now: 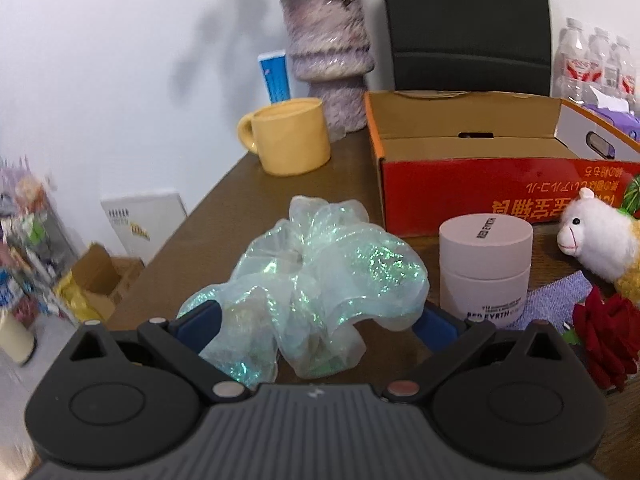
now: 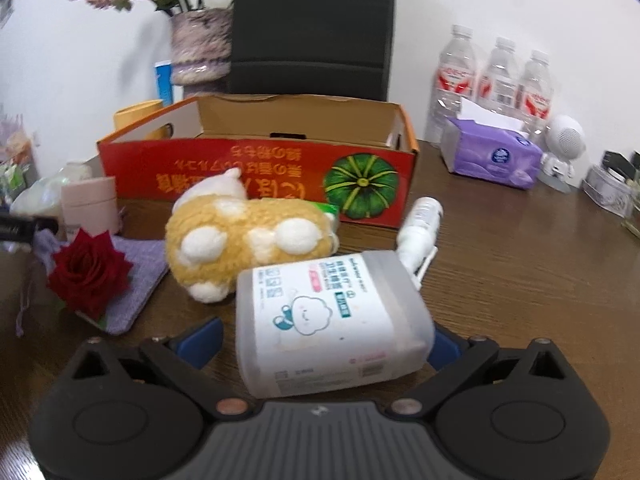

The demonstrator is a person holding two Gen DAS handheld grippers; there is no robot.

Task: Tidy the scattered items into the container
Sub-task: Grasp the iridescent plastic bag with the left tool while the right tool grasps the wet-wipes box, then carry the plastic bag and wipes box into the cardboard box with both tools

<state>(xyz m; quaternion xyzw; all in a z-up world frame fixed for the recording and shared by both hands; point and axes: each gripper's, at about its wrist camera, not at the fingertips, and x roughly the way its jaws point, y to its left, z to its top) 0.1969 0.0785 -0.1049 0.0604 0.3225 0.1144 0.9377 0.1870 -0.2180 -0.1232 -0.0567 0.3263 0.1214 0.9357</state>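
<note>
my left tool grips the scrunchie, my right tool clamps the wipes pack; both look mid-carry. next, each goes toward twelve o'clock, over the box rim, then lets go.

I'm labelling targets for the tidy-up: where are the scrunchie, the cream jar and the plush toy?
scrunchie [image 1: 320, 280], left wrist view, on its shimmery ruffled fabric.
cream jar [image 1: 486, 268], left wrist view, on its side wall.
plush toy [image 2: 248, 244], right wrist view, on its tan woolly body.

Three water bottles, one cardboard box, one plush alpaca, one mug
</note>
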